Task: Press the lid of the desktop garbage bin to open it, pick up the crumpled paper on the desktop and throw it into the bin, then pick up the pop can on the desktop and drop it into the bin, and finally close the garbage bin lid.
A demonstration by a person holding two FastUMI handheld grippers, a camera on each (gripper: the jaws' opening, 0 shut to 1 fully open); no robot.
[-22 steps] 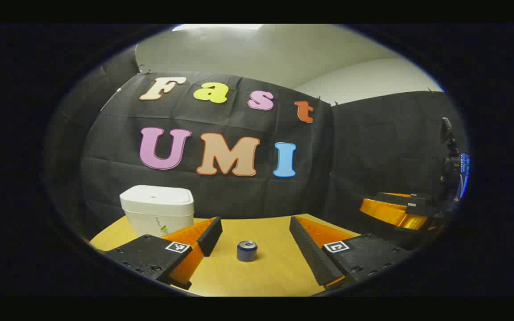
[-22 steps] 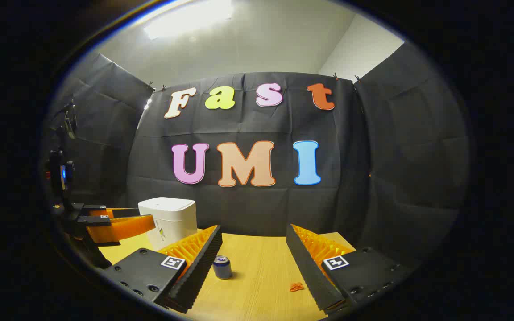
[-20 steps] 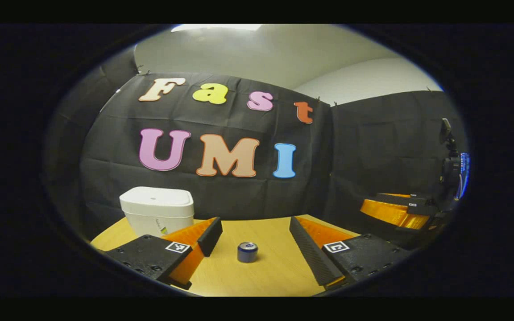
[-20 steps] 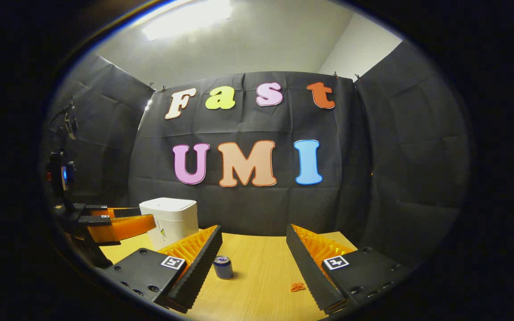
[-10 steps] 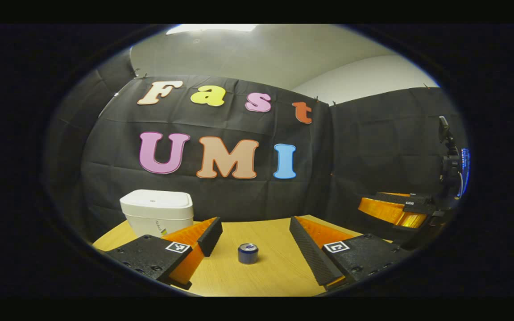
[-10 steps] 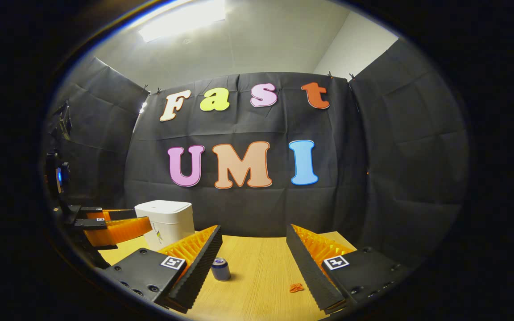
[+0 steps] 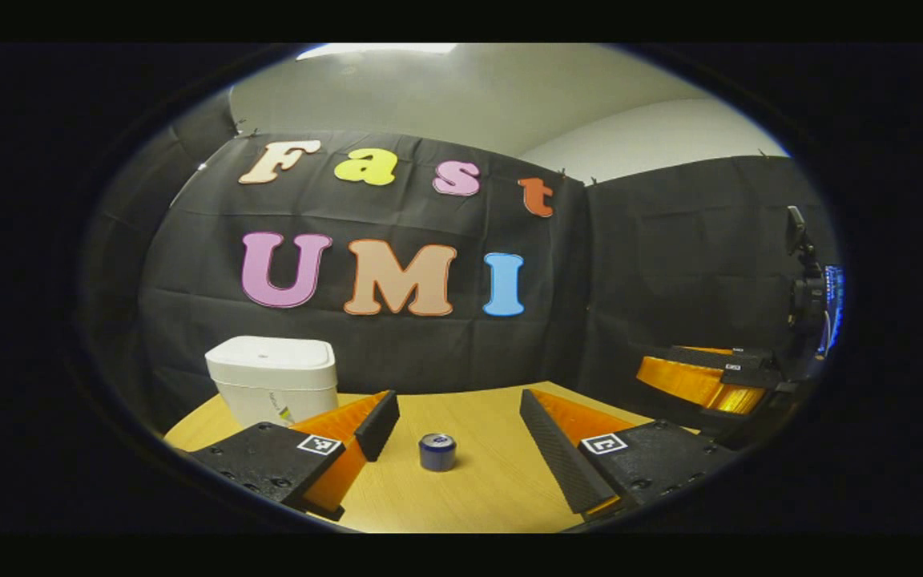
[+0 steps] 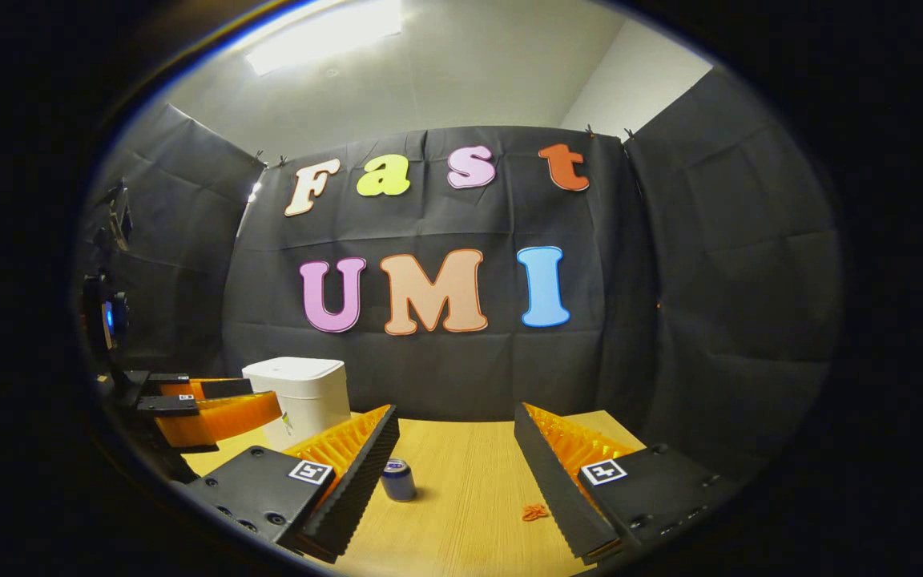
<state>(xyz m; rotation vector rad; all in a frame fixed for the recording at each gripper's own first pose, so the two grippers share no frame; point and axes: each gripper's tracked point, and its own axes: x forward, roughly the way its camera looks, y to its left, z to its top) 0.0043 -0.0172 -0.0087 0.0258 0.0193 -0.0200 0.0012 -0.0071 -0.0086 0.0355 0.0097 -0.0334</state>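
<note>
White plastic bin [image 7: 272, 378] sits at the back left of the wooden table [image 7: 493, 489], close to the black cloth wall [image 7: 397, 344], lid down flat on top. Its lower front is hidden behind the left gripper [image 7: 455, 425] finger in the left gripper view, and there's a small mark on its side that's too tiny to make out. Blue pop can [image 7: 437, 451] stands upright out on the table, well apart from the bin, sitting in the wide gap between that gripper's spread fingers, not touching either one.

Right gripper view: the can [image 8: 398, 479] is just beside the inner edge of the right gripper [image 8: 457, 437] finger on the view's left, base partly cut off by it, contact hard to judge. Those fingers are spread wide too, nothing between them. Small orange scrap [image 8: 534, 511] lies on the wood near the other finger, too small to identify. The left gripper [image 8: 205, 405] hangs beside the bin [image 8: 299, 397], covering its lower corner, fingers look apart
</note>
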